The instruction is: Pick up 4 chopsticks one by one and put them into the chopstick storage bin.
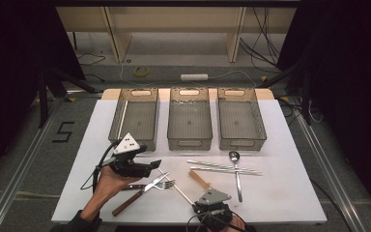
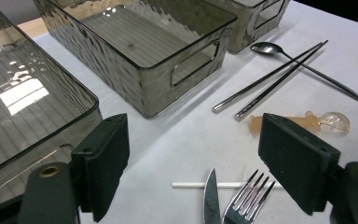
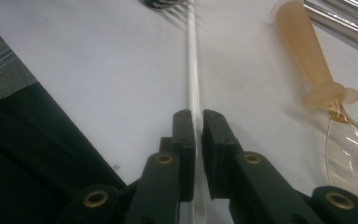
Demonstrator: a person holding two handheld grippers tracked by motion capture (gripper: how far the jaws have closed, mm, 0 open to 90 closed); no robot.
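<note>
My right gripper (image 1: 196, 205) (image 3: 196, 121) sits at the table's near edge, shut on the near end of a thin white stick (image 3: 193, 70) (image 1: 176, 187) that lies on the white table top. Beside it lies a clear plastic spoon with an amber handle (image 3: 307, 56) (image 1: 199, 179). My left gripper (image 1: 157, 164) (image 2: 198, 140) hovers open, nothing between its jaws, just above a fork (image 2: 247, 196) (image 1: 165, 184) and a wooden-handled knife (image 2: 210, 198) (image 1: 140, 193). The stick (image 2: 191, 185) runs under the fork and knife tips.
Three smoky clear bins stand in a row at the back: left (image 1: 118, 118), middle (image 1: 189, 143), right (image 1: 241, 143). A pair of metal chopsticks (image 1: 222, 167) and a metal spoon (image 1: 236, 174) lie right of centre. The white table top (image 1: 290, 183) ends close behind my right gripper.
</note>
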